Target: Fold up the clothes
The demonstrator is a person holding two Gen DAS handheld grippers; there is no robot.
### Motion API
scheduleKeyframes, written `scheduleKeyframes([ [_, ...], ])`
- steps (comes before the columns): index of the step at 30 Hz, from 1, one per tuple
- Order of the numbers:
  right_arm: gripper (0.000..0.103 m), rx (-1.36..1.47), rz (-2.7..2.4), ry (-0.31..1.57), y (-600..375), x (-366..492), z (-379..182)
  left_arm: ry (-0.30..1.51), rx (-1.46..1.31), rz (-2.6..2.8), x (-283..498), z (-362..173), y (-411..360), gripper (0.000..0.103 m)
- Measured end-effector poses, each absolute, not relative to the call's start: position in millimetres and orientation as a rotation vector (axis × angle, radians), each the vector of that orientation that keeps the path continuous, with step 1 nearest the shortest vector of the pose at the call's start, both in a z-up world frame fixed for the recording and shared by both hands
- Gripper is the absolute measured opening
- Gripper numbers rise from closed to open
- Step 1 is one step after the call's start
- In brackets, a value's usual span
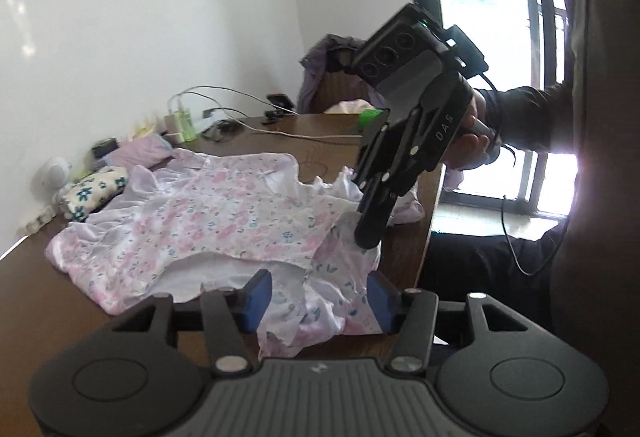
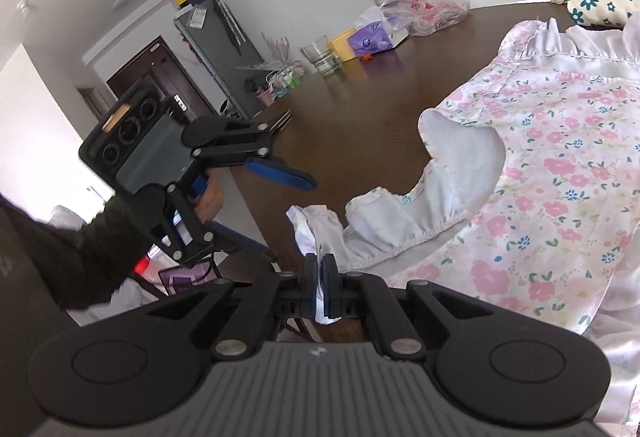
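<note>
The floral garment (image 2: 560,173) lies spread flat on the dark brown wooden tabletop (image 2: 360,109), its long axis running along the near tabletop edge, with one corner hanging over that edge. The fabric is thin and satiny, white to pale pink, printed with pink and blue flowers and trimmed with gathered ruffles; a scooped opening shows the plain white inner side. The right claw (image 2: 323,283) is closed, its blue pads pinching a white ruffled edge of the garment at the tabletop edge. The left claw (image 1: 316,297) is wide open, its blue-padded fingers (image 1: 258,297) spread on either side of a rumpled fold of cloth, gripping nothing. The right claw body reads "DAS". A folded cloth with teal flowers (image 1: 94,193) rests beyond the garment.
</note>
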State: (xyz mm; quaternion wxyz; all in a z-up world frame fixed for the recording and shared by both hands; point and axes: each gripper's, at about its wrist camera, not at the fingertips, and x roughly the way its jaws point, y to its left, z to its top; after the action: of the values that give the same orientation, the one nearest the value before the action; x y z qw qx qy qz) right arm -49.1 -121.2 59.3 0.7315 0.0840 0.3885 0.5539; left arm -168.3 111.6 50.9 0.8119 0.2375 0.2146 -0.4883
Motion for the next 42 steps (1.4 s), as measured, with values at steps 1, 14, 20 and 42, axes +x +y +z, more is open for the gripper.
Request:
scheduleKeyframes([
  [1, 0.002, 0.186, 1.219, 0.856, -121.7, -48.2, 58.6, 0.472, 0.548, -1.061, -163.4, 48.0, 108.8, 0.051],
  [14, 0.002, 0.234, 1.186, 0.874, -137.9, -48.2, 52.3, 0.767, 0.417, -1.153, -118.2, 11.3, 120.9, 0.004],
  [20, 0.002, 0.236, 0.993, 0.902, -128.5, -36.4, 39.7, 0.881, 0.024, -1.047, -122.3, 1.2, 138.8, 0.004],
  [42, 0.008, -0.138, 0.735, 0.728, -78.4, -56.1, 42.4, 0.998, -0.458, -0.802, -112.8, -15.1, 173.4, 0.005],
])
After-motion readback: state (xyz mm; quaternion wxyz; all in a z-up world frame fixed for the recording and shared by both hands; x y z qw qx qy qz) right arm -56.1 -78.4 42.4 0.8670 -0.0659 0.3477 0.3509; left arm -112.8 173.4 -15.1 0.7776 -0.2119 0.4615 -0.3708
